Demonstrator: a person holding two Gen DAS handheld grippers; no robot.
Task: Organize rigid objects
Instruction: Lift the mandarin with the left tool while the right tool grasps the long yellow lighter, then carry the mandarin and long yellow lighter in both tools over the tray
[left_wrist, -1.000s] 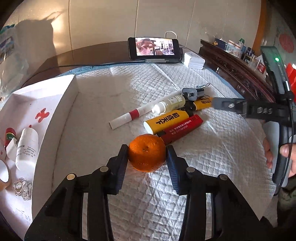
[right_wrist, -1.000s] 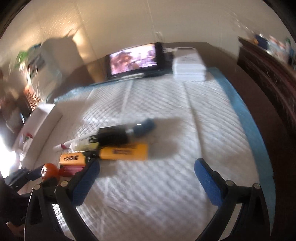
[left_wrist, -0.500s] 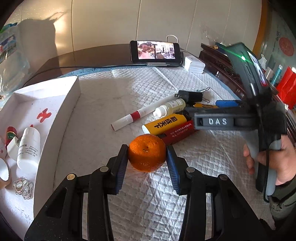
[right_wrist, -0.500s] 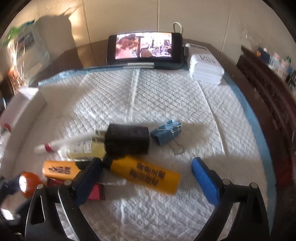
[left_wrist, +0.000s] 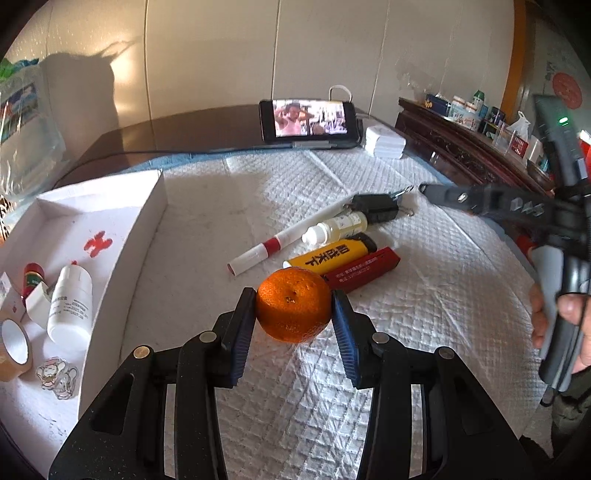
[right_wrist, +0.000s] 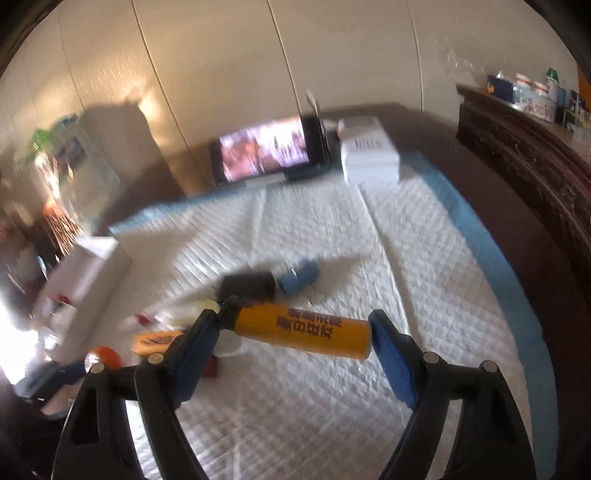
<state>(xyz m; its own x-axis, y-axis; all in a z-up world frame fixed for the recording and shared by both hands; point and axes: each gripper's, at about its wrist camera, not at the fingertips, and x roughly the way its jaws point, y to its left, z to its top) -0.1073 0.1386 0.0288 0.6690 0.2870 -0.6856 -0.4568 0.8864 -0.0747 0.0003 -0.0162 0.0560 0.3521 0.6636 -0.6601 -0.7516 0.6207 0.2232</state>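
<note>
My left gripper (left_wrist: 293, 325) is shut on an orange tangerine (left_wrist: 293, 309) just above the white quilted mat (left_wrist: 424, 295). Behind it lie a red lighter (left_wrist: 364, 273), a yellow lighter (left_wrist: 330, 253), a small dropper bottle (left_wrist: 336, 228), a red-and-white marker (left_wrist: 288, 238) and a black clip (left_wrist: 375, 206). My right gripper (right_wrist: 295, 343) is shut on another yellow lighter (right_wrist: 303, 330), held lengthwise between its pads above the mat; the view is blurred. The right gripper's body (left_wrist: 517, 210) shows at the right of the left wrist view.
A white box (left_wrist: 122, 266) at the left holds a white bottle (left_wrist: 70, 306), a tape roll (left_wrist: 13, 349) and small items. A phone (left_wrist: 308, 120) playing video and a white charger (left_wrist: 384, 142) stand at the back. A blue clip (right_wrist: 299, 278) lies on the mat.
My right gripper has closed on the yellow lighter and lifted it off the mat, pulling back to the right. My left gripper holds the tangerine still.
</note>
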